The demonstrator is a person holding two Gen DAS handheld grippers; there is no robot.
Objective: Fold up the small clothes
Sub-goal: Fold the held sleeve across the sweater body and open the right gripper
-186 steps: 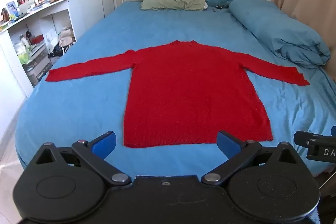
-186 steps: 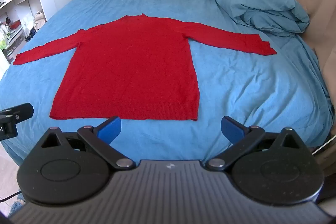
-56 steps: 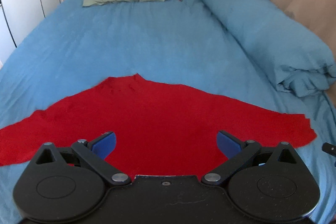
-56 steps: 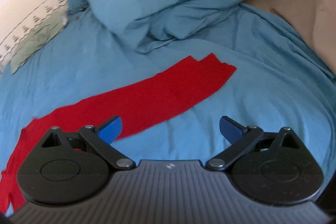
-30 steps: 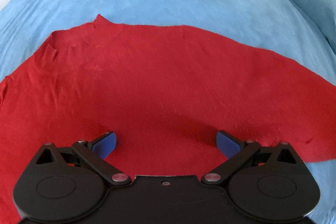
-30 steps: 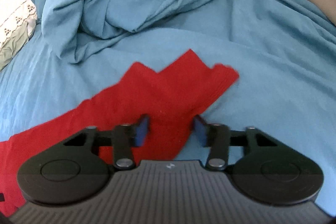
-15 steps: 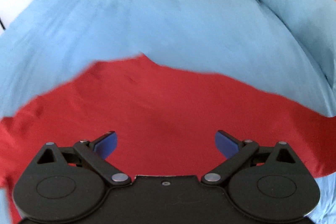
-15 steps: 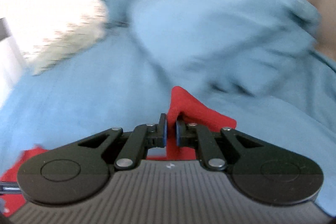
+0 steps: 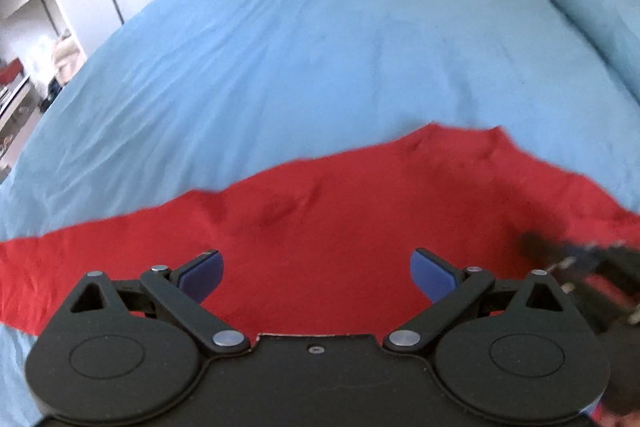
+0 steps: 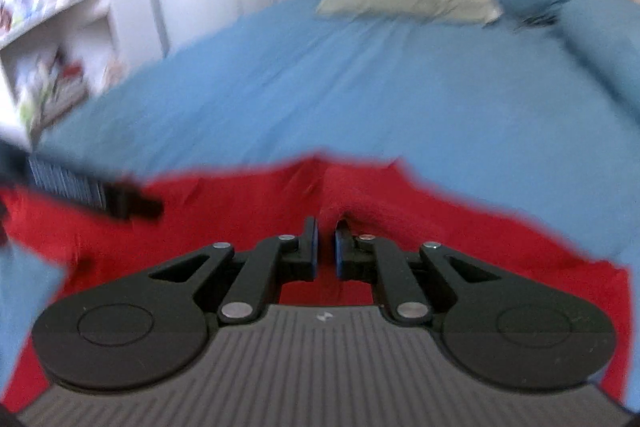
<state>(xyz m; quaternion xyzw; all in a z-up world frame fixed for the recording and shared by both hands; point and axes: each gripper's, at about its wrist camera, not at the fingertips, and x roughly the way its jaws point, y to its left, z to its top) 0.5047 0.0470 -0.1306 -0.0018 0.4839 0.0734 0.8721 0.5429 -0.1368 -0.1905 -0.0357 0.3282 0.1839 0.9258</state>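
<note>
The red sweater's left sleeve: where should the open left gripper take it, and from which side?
Probably at the far end of the left sleeve, which lies flat on the blue bedsheet. The left gripper should come from above, one finger slipping under the sleeve's edge. The right gripper already pinches the red sweater.

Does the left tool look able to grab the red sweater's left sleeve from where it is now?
Probably yes. The left tool is open above the red sweater, and the left sleeve lies flat on the blue bedsheet with nothing covering it.
</note>
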